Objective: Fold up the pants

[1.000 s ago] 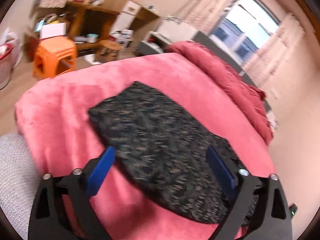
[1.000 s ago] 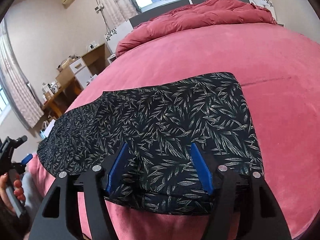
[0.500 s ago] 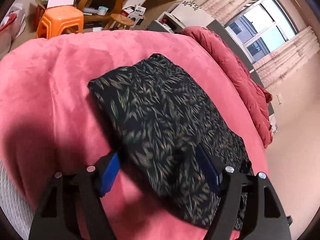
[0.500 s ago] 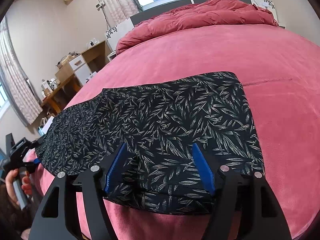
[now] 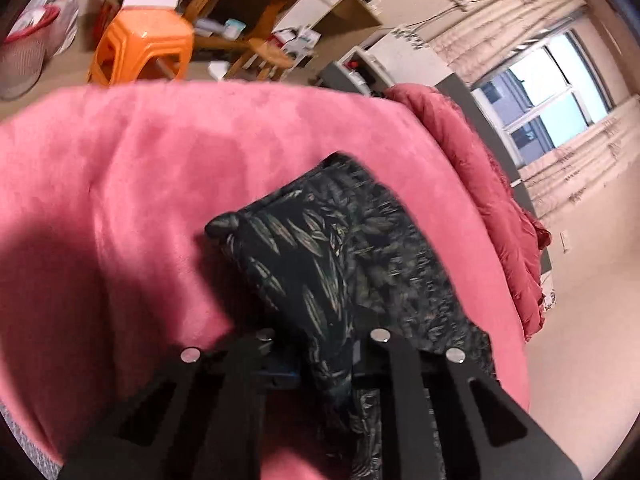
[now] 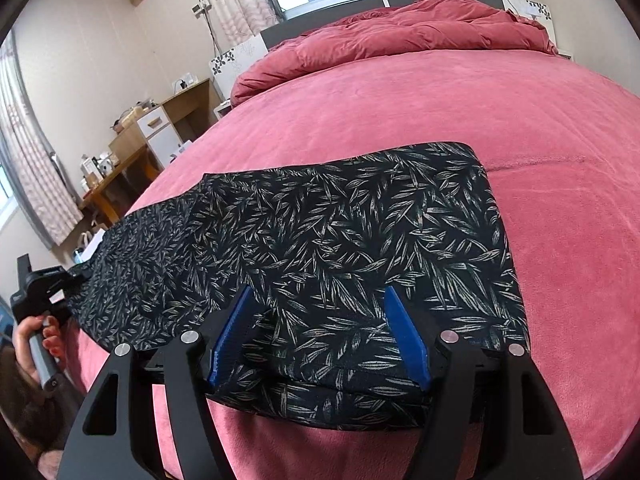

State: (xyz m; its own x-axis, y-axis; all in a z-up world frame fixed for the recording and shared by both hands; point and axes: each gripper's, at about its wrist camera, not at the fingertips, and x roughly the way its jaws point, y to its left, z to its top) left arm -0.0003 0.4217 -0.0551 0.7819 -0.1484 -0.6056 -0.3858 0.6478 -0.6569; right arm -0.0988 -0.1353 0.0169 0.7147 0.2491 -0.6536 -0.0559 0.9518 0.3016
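The black pants with a pale leaf print [image 6: 340, 240] lie lengthwise on the pink bed. In the left wrist view my left gripper [image 5: 326, 360] is shut on the leg end of the pants [image 5: 304, 256] and holds it bunched up off the blanket. In the right wrist view my right gripper [image 6: 320, 332] is open, its blue pads [image 6: 406, 340] on either side of the near waist edge, which lies flat. The left gripper [image 6: 44, 284] also shows at the far left there, held in a hand.
A pink blanket [image 6: 440, 112] covers the bed, with a red duvet [image 6: 400, 36] bunched at the headboard. Past the foot stand an orange stool [image 5: 144, 48], a wooden desk [image 5: 248, 4] and a laundry basket [image 5: 24, 60].
My left gripper has closed on the leg end of the pants and lifted it, so the cloth bunches up. My right gripper has stayed open at the waist.
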